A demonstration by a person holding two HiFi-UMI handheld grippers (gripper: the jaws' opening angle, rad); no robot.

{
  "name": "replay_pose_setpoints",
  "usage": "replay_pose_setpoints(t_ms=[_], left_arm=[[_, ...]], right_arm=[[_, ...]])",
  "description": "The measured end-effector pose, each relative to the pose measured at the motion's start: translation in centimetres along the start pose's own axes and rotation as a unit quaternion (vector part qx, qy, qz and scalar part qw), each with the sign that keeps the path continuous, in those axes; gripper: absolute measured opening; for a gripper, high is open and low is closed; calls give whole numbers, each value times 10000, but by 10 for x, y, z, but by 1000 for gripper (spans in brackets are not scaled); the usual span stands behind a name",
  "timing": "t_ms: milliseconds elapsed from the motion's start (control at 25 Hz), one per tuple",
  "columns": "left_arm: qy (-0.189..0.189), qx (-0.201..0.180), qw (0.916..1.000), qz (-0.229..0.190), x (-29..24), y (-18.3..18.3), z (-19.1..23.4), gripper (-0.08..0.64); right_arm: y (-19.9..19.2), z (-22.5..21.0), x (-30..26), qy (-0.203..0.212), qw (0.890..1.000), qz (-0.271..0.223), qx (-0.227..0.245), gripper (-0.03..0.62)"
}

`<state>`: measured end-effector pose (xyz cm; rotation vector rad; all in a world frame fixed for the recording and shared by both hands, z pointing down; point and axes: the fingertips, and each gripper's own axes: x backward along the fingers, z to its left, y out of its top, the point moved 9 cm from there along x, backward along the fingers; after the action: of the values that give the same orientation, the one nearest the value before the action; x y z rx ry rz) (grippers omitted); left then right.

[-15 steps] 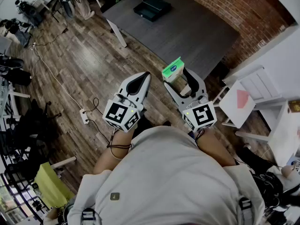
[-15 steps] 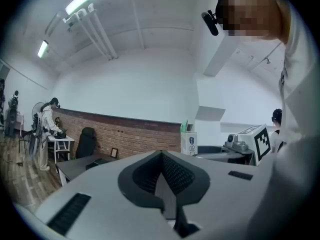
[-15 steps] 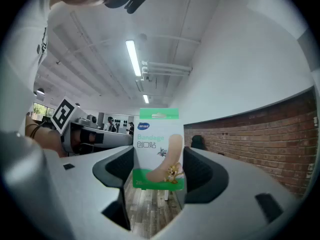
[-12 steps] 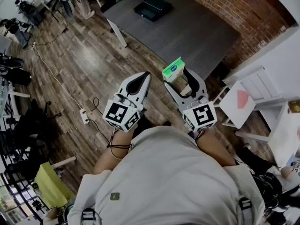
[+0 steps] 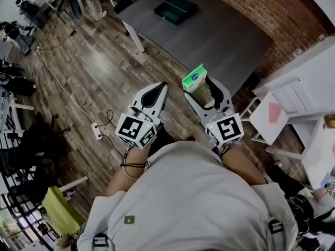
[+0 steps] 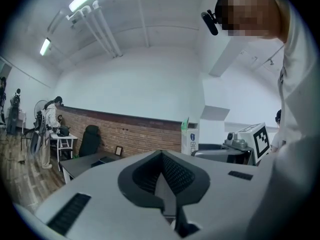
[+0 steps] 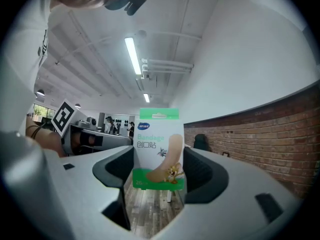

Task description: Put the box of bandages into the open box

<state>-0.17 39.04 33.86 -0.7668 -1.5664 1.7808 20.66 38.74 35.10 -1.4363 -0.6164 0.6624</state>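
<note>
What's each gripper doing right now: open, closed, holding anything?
Left gripper: closed, nothing between its jaws.
Right gripper: closed on the box of bandages.

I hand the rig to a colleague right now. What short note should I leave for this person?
Right gripper: shut on the box of bandages, held in the air above the wooden floor.
Left gripper: shut, empty.
Done: the bandages are picked up.
Left: put them into the open box. I cannot tell where it is; the dark case on the grey table ahead may be it.
</note>
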Motion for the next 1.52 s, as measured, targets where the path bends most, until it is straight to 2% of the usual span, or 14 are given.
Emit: replay_pose_setpoints(t_ms=[280, 600, 880, 1160, 1520], left_arm=[[-43, 74, 10000, -30, 4, 2, 74, 15], [-253, -59, 9997, -41, 17, 27, 181, 15], [-423, 68, 9991, 37, 12, 31, 237, 15], [-409, 197, 9989, 136, -35, 25, 266, 15], [-239, 147, 9995, 175, -136, 32, 314, 15]], right_arm=[[-2, 10, -72, -83, 9997, 124, -183, 305], [10, 35, -169, -341, 9993, 128, -130, 305], [7, 42, -220, -452, 9983, 267, -244, 305], [-9, -2, -259, -387, 9980, 367, -327, 305], [-17, -103, -324, -191, 9984, 416, -331, 305]])
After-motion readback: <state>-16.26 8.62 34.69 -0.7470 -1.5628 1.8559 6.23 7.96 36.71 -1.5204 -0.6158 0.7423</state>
